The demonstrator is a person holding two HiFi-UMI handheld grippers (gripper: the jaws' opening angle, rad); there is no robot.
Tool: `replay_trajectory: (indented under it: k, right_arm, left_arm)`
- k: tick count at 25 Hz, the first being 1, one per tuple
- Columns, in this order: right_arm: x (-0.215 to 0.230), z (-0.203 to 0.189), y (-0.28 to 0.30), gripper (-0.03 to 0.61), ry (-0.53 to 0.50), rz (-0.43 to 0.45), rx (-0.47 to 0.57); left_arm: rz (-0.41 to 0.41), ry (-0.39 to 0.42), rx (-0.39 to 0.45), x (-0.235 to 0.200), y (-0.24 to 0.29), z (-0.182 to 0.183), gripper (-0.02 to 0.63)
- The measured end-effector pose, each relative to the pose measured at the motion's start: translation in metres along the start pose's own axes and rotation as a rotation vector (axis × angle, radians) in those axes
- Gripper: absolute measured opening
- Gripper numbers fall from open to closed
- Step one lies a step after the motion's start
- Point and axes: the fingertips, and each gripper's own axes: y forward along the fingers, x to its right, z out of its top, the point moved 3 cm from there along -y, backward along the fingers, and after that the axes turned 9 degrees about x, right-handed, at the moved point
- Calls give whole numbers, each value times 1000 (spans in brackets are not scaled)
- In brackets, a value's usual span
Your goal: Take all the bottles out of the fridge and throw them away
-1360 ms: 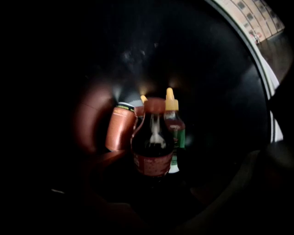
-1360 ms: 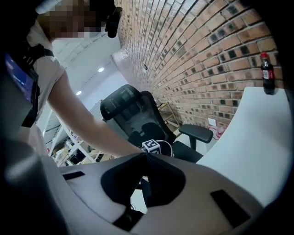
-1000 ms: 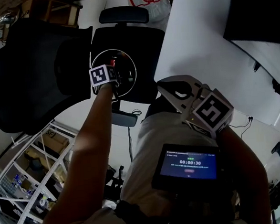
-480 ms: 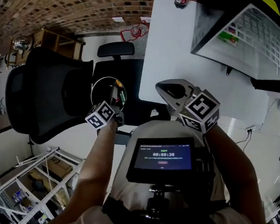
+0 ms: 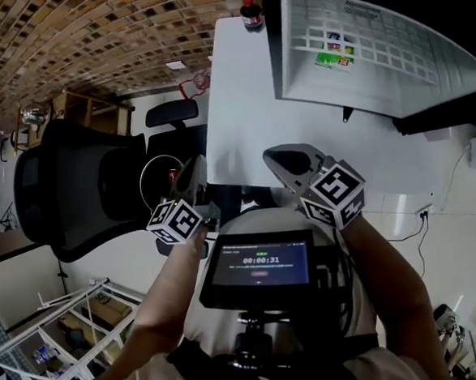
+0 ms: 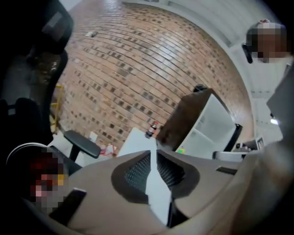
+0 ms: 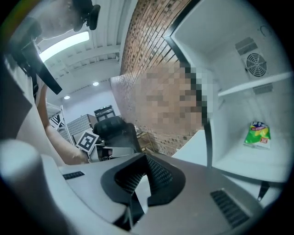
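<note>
Left gripper (image 5: 193, 170): jaws just been closing, now nearly together, nothing between them. Right gripper (image 5: 276, 156): jaws together, empty. Dark bottle (image 5: 250, 14), red cap, upright at far end of white table (image 5: 239, 87), just left of open fridge (image 5: 376, 74), well beyond both grippers. Green packet (image 5: 330, 57) on fridge shelf. White-rimmed bin (image 5: 143, 171) near left gripper, at its left.

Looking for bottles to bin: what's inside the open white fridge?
Inside the open white fridge, a green packet sits on a white shelf; no bottle shows there. The space under that shelf is hidden.
</note>
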Motion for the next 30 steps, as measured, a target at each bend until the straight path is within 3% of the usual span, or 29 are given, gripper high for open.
replay_trajectory:
  k: [13,30]
  right_arm:
    - [63,29,-92,5,-1,-104,94]
    - [108,49,-180,5,9,-316,229]
  left_arm:
    - [-400,264,-75,188,58,-17,31]
    - [-711,399,-204,309,114,-59,21]
